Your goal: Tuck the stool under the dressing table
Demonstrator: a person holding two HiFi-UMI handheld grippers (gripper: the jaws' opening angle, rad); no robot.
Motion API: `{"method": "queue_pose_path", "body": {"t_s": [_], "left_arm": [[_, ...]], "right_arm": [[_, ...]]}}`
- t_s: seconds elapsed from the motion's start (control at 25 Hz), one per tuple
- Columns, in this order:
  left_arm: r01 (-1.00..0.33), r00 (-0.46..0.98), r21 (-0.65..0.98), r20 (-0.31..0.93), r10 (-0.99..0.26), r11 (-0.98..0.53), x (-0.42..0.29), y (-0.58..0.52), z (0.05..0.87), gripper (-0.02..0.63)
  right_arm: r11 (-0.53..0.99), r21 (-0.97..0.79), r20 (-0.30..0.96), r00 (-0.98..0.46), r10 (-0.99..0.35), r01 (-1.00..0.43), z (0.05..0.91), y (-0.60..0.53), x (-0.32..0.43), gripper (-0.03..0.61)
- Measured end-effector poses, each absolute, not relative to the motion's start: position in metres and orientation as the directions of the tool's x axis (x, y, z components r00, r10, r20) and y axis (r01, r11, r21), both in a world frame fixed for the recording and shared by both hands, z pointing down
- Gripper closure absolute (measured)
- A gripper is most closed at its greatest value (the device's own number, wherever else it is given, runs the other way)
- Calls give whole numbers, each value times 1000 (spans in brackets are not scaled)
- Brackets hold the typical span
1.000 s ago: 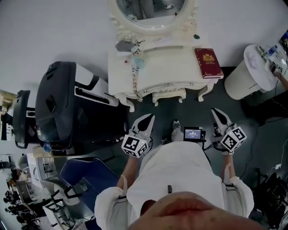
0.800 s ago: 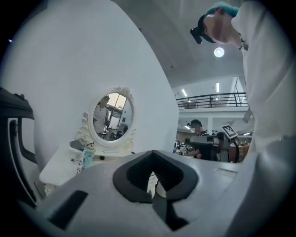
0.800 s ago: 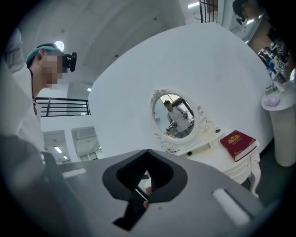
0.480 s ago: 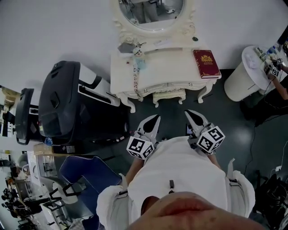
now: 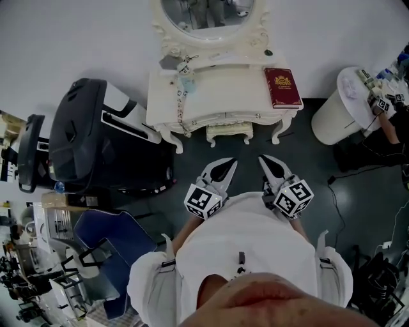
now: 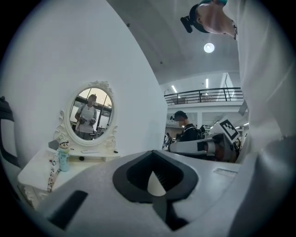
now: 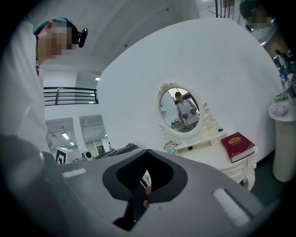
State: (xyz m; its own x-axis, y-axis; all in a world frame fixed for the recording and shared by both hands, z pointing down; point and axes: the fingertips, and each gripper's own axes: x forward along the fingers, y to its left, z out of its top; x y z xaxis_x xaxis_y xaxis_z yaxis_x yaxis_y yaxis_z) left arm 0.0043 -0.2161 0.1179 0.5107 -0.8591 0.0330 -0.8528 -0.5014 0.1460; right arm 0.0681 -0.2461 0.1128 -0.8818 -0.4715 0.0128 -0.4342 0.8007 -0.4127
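Observation:
The white dressing table [image 5: 220, 89] stands against the wall with an oval mirror [image 5: 206, 14] on it. A small cream stool [image 5: 229, 132] sits between its front legs, partly under the top. My left gripper [image 5: 225, 168] and right gripper [image 5: 268, 163] are held side by side in front of my body, short of the stool and pointing toward the table. Both are shut with nothing between their jaws. In the left gripper view the left gripper [image 6: 156, 184] faces the mirror [image 6: 91, 113]. In the right gripper view the right gripper [image 7: 143, 186] faces the table [image 7: 217, 159].
A red book [image 5: 282, 87] and a small doll [image 5: 185, 69] lie on the tabletop. A large black-and-white machine [image 5: 89, 144] stands left of the table. A round white side table [image 5: 342, 105] is at the right, and a blue chair [image 5: 108, 246] at the lower left.
My right gripper has swung left toward the middle and my left gripper has moved forward and right, so they now sit close together. The small screen device on the floor is now hidden.

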Motion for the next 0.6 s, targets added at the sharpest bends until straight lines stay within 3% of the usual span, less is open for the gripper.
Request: {"method": "queue_pose_path", "body": {"t_s": [0.6], "left_arm": [[-867, 456, 233, 16, -890, -440, 37, -203, 123, 606]], "right_arm": [[809, -435, 20, -902, -431, -396, 124, -230, 104, 572]]}}
